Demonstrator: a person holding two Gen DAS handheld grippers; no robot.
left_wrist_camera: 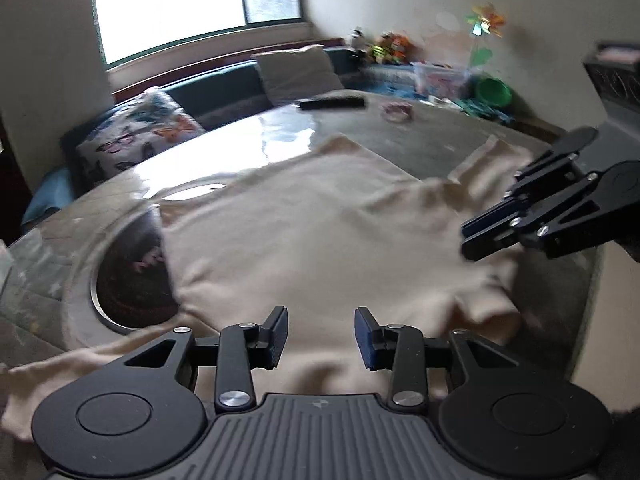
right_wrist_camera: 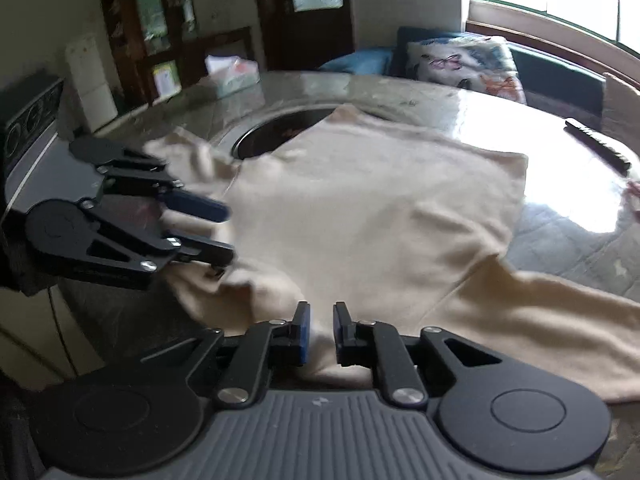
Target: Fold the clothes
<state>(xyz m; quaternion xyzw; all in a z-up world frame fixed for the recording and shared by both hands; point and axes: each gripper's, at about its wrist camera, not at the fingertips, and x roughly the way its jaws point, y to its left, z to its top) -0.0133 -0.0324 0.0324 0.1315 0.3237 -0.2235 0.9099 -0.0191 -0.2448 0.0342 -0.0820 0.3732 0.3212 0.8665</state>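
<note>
Left wrist view: cream knit sweater (left_wrist_camera: 320, 232), soft and rumpled, on glossy round stone counter (left_wrist_camera: 280, 128); left claw (left_wrist_camera: 321, 338) part-open, empty; right claw (right_wrist_camera: 321, 334) narrowly parted, gripping nothing.

The cream garment (left_wrist_camera: 320, 232) is cut off by the lower left edge of the left wrist view, and its near hem is hidden behind the left gripper (left_wrist_camera: 321, 336). The colourful toys (left_wrist_camera: 394, 46) near the far wall are too blurred to tell apart. In the right wrist view the sleeve (right_wrist_camera: 552, 320) runs out at the right edge.
</note>
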